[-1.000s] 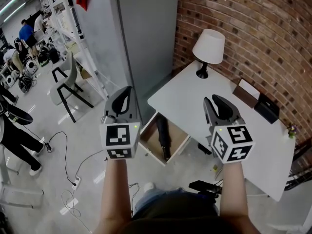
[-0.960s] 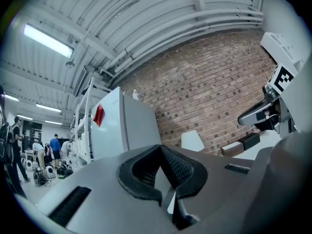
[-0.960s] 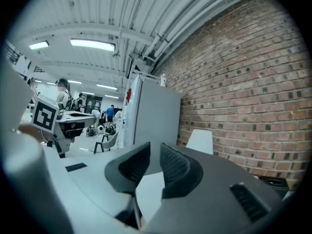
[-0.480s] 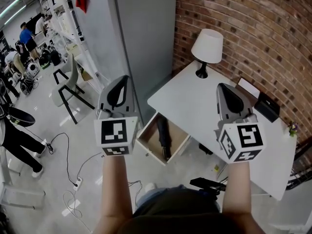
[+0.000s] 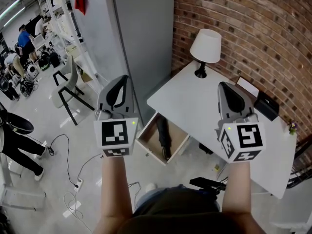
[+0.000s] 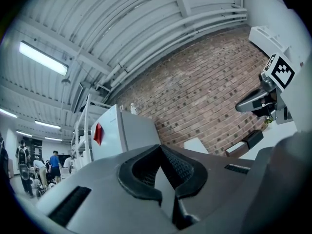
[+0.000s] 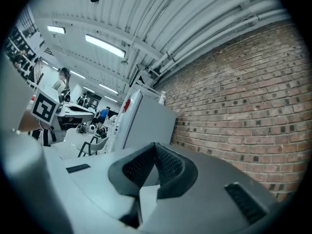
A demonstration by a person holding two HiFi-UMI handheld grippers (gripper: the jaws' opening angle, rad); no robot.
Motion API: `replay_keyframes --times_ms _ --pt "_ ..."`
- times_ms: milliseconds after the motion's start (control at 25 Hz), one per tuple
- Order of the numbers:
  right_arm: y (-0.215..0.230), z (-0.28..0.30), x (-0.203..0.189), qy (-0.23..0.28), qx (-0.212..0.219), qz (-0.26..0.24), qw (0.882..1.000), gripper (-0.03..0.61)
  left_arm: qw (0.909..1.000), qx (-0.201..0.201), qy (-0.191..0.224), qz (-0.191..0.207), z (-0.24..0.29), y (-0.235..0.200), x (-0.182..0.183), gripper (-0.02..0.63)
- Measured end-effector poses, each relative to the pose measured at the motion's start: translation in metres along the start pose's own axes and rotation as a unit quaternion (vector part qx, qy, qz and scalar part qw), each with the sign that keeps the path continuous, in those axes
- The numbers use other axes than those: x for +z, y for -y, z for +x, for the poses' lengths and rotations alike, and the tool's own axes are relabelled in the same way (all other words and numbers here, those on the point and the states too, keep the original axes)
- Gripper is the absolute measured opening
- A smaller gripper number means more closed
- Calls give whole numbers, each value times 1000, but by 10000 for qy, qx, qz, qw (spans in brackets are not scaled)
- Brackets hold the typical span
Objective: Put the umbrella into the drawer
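The scene is viewed by the head camera steeply downward, from above and behind the left gripper (image 5: 119,84) and the right gripper (image 5: 226,89), with the counter (image 5: 195,101) below them. Each gripper camera is set close behind its own jaws and is aimed along them, slightly upward, at the brick wall (image 6: 204,96) and the ceiling (image 6: 146,28). The wall and the grey cabinet (image 6: 131,133) are shared by all three views, and each gripper is caught at the edge of the other's view.

White table (image 5: 185,99) by a brick wall (image 5: 253,28), lamp (image 5: 204,48) at its far corner, black box (image 5: 266,106) and flat white pad (image 5: 248,88) along the wall, open drawer (image 5: 147,141) underneath holding a black umbrella (image 5: 164,138)
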State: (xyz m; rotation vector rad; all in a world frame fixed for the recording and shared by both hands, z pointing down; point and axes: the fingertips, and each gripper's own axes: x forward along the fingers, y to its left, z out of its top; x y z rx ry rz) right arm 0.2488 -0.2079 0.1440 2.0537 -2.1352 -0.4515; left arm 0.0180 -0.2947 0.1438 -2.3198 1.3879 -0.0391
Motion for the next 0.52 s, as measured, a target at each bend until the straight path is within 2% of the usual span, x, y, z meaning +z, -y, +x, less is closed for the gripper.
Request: replay_keyframes --times_ms 520 --pt "7 -8 5 59 -215 -175 9996 0 9997 -17 247 -65 -5 -6 11 0"
